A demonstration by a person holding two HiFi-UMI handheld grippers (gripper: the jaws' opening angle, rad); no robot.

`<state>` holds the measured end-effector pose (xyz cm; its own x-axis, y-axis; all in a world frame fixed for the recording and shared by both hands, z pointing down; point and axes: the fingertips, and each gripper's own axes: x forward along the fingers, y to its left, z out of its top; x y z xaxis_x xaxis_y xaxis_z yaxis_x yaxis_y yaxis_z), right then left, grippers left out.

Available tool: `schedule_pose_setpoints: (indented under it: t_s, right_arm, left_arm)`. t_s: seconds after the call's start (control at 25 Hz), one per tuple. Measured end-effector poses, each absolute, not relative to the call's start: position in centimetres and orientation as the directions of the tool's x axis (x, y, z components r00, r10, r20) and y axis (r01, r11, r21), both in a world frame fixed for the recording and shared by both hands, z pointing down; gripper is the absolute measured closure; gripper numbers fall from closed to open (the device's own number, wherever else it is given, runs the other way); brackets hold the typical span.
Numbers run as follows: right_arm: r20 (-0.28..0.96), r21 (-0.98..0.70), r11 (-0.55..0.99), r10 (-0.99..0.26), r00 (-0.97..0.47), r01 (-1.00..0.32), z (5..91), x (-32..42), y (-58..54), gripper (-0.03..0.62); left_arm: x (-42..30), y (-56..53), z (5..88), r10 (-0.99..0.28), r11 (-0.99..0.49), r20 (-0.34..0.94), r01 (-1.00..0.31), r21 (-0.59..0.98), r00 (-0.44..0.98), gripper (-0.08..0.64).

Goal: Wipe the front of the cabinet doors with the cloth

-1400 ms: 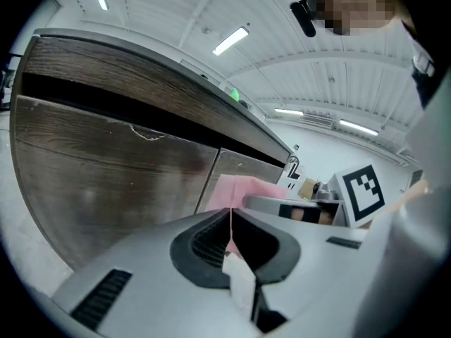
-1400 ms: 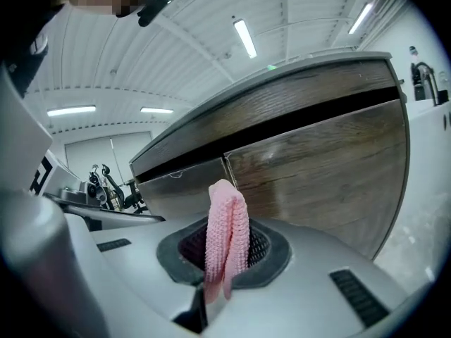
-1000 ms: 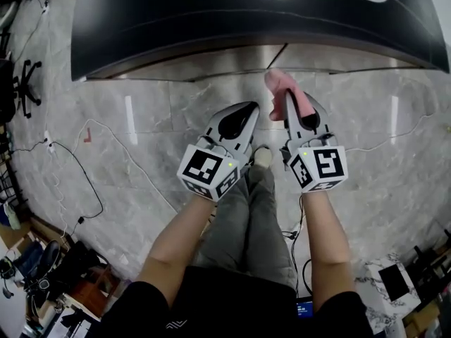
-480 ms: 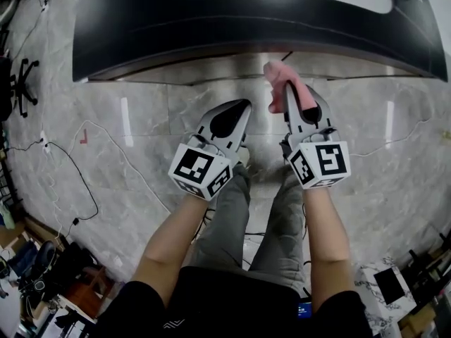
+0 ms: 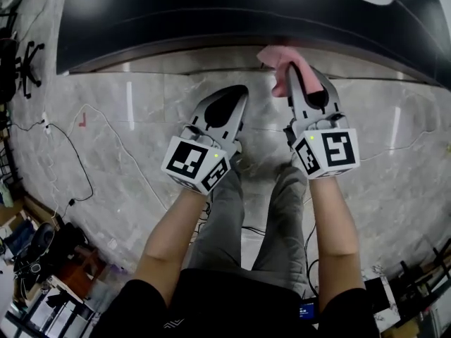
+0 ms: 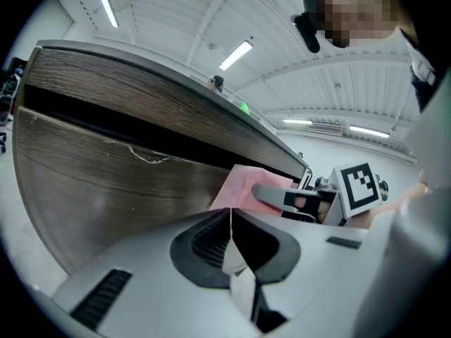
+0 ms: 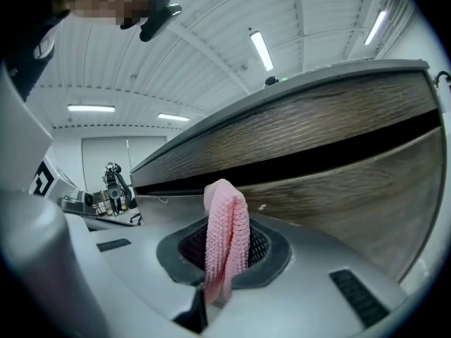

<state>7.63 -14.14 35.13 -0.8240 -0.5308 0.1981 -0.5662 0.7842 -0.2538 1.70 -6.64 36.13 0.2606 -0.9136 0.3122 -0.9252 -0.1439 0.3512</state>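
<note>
Standing before the cabinet doors (image 7: 352,189), with both grippers held out towards the wood-grain front. Pinching the pink cloth (image 5: 272,56) in the right gripper (image 5: 294,76), jaws clamped on its middle, with a folded end poking up past the tips. Cloth up by the far edge, just under the dark top (image 5: 211,16), right of centre on the front; very close to the wood, perhaps touching, though contact cannot be told for sure. Carrying nothing in the left gripper (image 5: 236,97): jaws pressed together, seam closed, held just left of the right one and a little nearer, short of the doors.

Judging by this, at or just before the start of a stroke. No damp streak, no cleaner patch, nothing on the wood to show which part is already done. Seemingly almost all still left: the wide stretch of front off to the left, the lower panel below the dark gap (image 7: 338,153), and the rest on the right. Likely next: pressing the cloth flat and sweeping sideways along the front.
</note>
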Motion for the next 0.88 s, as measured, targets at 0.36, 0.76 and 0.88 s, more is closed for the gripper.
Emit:
schedule_pose_setpoints:
  t_s: [0.36, 0.76, 0.88]
  right_arm:
    - [0.200, -0.261, 0.773, -0.543, -0.815, -0.579, 36.0, 13.3, -17.0, 0.548]
    - [0.212, -0.281, 0.694, -0.628, -0.748, -0.663, 36.7, 24.0, -20.6, 0.548]
    - [0.214, -0.285, 0.671, -0.652, -0.728, -0.684, 36.9, 26.0, -21.5, 0.548]
  left_arm:
    - [6.1, -9.7, 37.1, -0.916, -0.126, 0.318, -0.929, 0.347, 0.243, 0.546]
    - [16.4, -13.6, 36.8, -0.889, -0.218, 0.313, -0.909, 0.355, 0.335, 0.546]
    - [18.1, -14.4, 36.8, -0.884, -0.235, 0.308, -0.903, 0.360, 0.353, 0.546]
